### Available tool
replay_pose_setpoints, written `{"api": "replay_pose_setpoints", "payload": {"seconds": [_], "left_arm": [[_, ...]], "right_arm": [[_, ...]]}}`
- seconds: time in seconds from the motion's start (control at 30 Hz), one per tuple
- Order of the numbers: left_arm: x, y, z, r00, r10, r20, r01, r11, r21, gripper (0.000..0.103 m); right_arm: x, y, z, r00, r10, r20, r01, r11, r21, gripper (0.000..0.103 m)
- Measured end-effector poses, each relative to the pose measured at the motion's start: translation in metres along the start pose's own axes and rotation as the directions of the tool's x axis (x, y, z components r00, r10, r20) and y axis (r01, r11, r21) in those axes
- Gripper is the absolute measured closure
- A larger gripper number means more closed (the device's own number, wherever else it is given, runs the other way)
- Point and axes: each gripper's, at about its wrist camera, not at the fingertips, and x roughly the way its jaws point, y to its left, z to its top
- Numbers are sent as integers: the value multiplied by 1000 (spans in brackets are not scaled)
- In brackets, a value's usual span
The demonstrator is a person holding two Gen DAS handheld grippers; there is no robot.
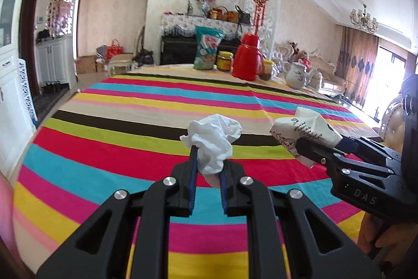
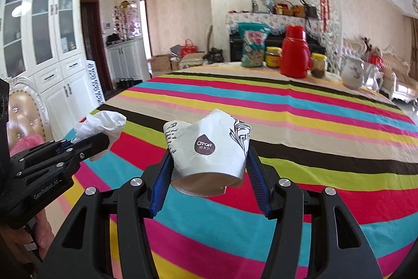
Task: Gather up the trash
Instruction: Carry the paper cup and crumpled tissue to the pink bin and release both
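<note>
Left gripper [image 1: 207, 161] clamps a crumpled tissue [image 1: 213, 139]; right gripper [image 2: 209, 161] pinches a crushed paper cup [image 2: 209, 148], both apparently above the striped tablecloth [image 1: 130, 122], no bin visible

Crumpled tissue [image 1: 212, 141] — crushed paper cup [image 2: 209, 148], aloft

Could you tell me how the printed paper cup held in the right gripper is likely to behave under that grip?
The paper cup is already squashed, its rim folded inward, so it probably gives easily and will crush further. It looks light, likely empty. The right gripper pinches its sides; thin paper could slip if loosened.
</note>
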Motion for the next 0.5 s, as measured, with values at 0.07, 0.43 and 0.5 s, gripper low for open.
{"api": "replay_pose_setpoints", "payload": {"seconds": [0.07,0.43,0.5], "left_arm": [[-13,7,-2,1000,24,19,-24,1000,5,88],[-76,57,-17,986,152,72,-152,988,-11,88],[-84,67,-19,981,175,80,-174,985,-17,88]], "right_arm": [[-1,12,2,1000,14,13,-14,1000,-18,50],[7,74,5,991,137,14,-135,989,-67,50],[9,86,5,987,159,12,-158,985,-75,50]]}}
